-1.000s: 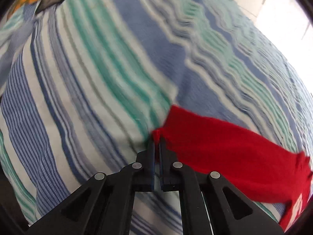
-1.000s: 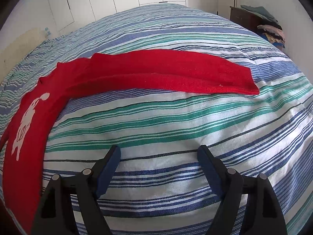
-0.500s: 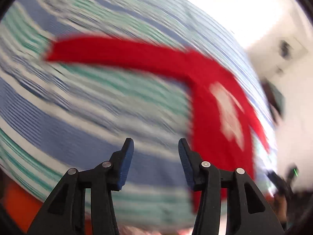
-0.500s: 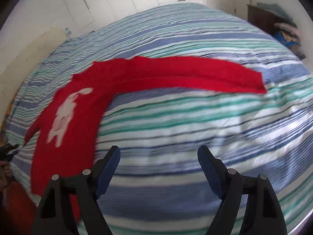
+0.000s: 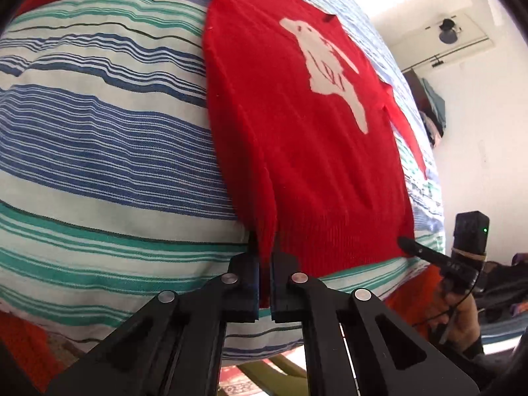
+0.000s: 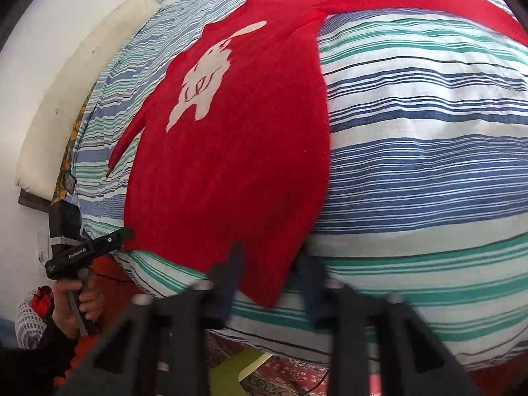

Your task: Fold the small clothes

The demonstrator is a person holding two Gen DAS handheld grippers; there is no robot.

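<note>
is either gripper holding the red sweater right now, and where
The left gripper is shut on the red sweater at its bottom hem corner. The right gripper is open around the other corner.

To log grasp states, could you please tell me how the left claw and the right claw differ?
The left claw is shut, pinching the hem of the red sweater; the right claw is open, straddling the other hem corner. The left claw looks sharp, the right claw blurred. Both are at the hem.

Shown: one red sweater (image 5: 297,151), bearing one white animal motif (image 5: 330,66), laid on one striped bedcover (image 5: 99,138); two grippers are seen, left (image 5: 264,283) and right (image 6: 269,283).
</note>
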